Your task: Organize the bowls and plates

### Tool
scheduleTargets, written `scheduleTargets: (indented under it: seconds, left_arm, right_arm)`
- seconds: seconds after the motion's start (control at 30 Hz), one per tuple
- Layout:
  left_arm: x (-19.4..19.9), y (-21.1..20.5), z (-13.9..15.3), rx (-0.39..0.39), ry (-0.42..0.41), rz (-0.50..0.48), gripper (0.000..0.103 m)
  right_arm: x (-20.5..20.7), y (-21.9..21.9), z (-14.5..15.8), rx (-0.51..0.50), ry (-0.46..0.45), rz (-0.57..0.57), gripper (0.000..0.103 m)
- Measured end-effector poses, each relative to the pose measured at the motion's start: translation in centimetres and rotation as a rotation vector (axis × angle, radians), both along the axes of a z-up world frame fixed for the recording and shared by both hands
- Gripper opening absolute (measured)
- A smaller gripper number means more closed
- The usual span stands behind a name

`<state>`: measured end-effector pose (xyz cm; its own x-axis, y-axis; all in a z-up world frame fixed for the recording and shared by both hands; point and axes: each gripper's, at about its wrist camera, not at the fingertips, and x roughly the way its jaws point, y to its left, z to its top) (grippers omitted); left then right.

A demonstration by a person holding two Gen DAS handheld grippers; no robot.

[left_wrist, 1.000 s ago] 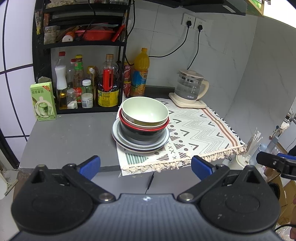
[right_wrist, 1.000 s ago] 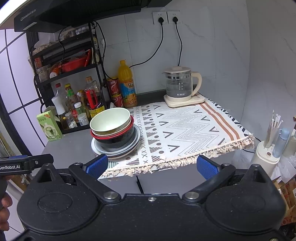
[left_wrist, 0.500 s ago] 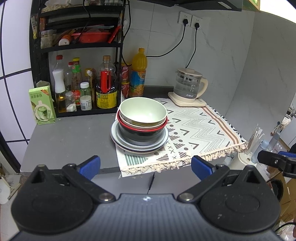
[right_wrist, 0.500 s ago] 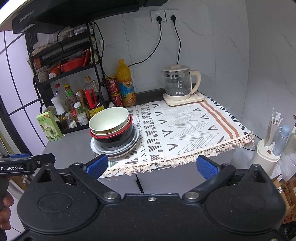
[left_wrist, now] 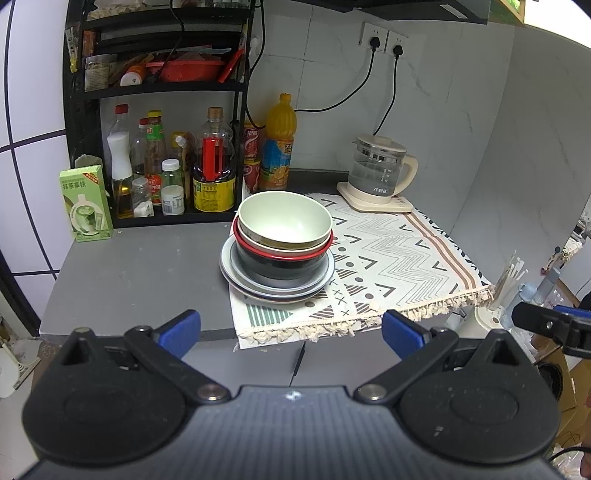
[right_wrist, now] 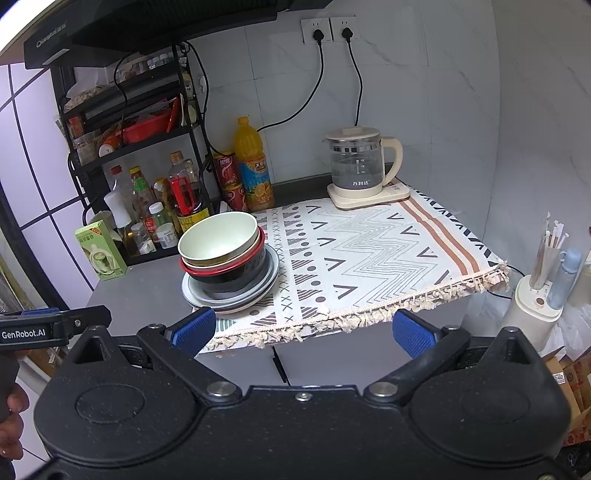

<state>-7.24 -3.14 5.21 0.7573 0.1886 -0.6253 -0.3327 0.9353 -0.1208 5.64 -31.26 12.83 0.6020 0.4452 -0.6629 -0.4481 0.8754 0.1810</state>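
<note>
- Stack: pale green bowl [left_wrist: 283, 218], mouth up, nested in a red-rimmed black bowl [left_wrist: 282, 260], on grey plates [left_wrist: 277, 286]; the stack stands upright at the left edge of the patterned cloth [left_wrist: 399, 254] on the grey counter [left_wrist: 129, 269].
- Left gripper [left_wrist: 291, 330]: jaws spread wide, holding nothing, short of the counter's front edge.
- Right gripper [right_wrist: 301, 330]: likewise spread and empty.
- Left view alone: right gripper's black tip at the right edge.
- Right view alone: "GenRobot.AI" lettering on the left gripper; range hood [right_wrist: 147, 33] overhead.
- Both views: kettle [right_wrist: 360, 168] at the cloth's rear.
</note>
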Motion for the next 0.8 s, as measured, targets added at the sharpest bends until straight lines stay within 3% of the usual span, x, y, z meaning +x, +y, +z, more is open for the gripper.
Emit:
scheduleTargets:
  seconds: [0.8]
  left_arm:
    - [-0.49,-0.56,0.06,0.019,-0.001,0.008,0.103]
  right_arm:
    - [0.35,0.43,0.23,-0.005,0.007,0.029,0.103]
